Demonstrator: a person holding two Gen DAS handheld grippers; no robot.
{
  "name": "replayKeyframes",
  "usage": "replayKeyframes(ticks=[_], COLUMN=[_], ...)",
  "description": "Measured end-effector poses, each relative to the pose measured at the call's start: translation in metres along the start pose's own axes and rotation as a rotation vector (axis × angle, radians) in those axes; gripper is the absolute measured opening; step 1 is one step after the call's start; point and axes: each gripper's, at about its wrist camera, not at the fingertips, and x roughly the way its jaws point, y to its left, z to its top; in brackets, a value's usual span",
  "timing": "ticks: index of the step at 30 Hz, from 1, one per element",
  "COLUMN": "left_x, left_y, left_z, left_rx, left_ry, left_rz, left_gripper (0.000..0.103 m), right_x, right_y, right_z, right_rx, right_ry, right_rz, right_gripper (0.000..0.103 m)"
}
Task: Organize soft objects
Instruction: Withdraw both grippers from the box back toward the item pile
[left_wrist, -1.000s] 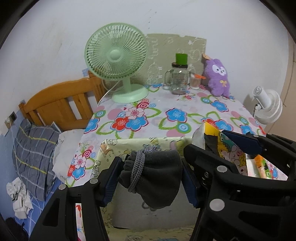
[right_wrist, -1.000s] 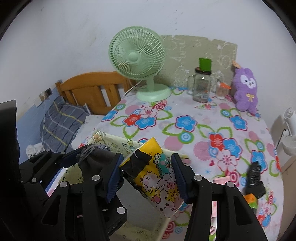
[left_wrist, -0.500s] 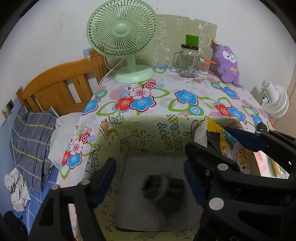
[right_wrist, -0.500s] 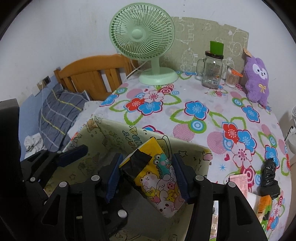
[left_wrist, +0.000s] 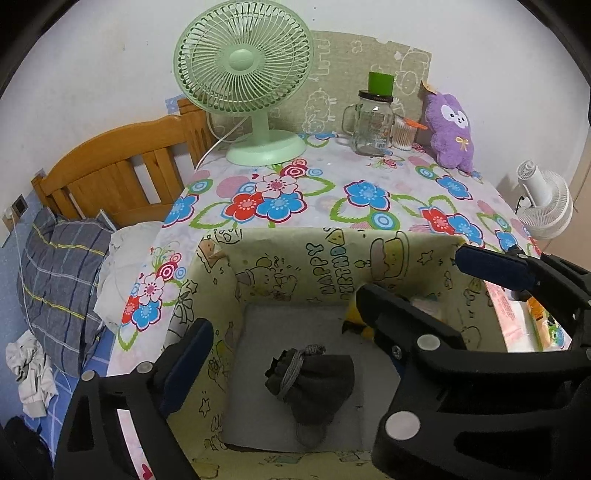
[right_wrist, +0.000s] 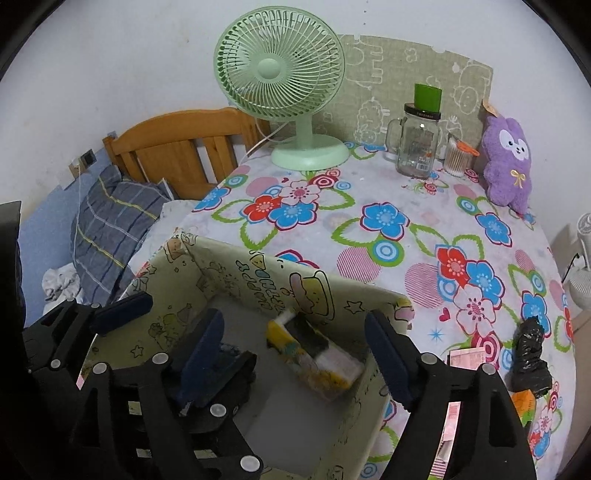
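A grey drawstring pouch (left_wrist: 310, 384) lies on the floor of the cartoon-print box (left_wrist: 332, 258). My left gripper (left_wrist: 291, 354) hangs above it. Its jaws are opening and touch nothing. In the right wrist view, a yellow cartoon packet (right_wrist: 314, 354) lies blurred in the same box (right_wrist: 258, 280), below my right gripper (right_wrist: 295, 352). That gripper's jaws are also opening, and the pads are clear of the packet. A corner of the packet (left_wrist: 354, 321) shows in the left wrist view, behind my left gripper's right finger. A purple plush (right_wrist: 508, 158) sits at the table's far right.
On the flowered tablecloth stand a green fan (right_wrist: 280, 74), a glass jar mug (right_wrist: 417, 144) and a cup of swabs (right_wrist: 456, 158). A black bag (right_wrist: 530, 354) and pink packets (right_wrist: 465, 360) lie right of the box. A wooden headboard (left_wrist: 122, 170) and pillow (left_wrist: 59, 280) are left.
The left gripper let go of the grey pouch, which dropped to the box floor. The right gripper released the yellow packet into the box. Both sets of jaws stand wider.
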Motion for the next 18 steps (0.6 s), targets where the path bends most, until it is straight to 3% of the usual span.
replayKeyframes(ticks=[13, 18], left_x=[-0.024, -0.035], left_y=[-0.017, -0.025], left_z=[0.0, -0.001], left_rx=[0.019, 0.013], left_ry=[-0.047, -0.071], left_rz=[0.009, 0.003], left_gripper=[0.097, 0.098], right_x=[-0.03, -0.044], right_y=[-0.008, -0.013], right_z=[-0.004, -0.007], right_rx=[0.014, 0.018], right_ry=[-0.032, -0.058], right_rz=[-0.004, -0.024], right_gripper=[0.084, 0.09])
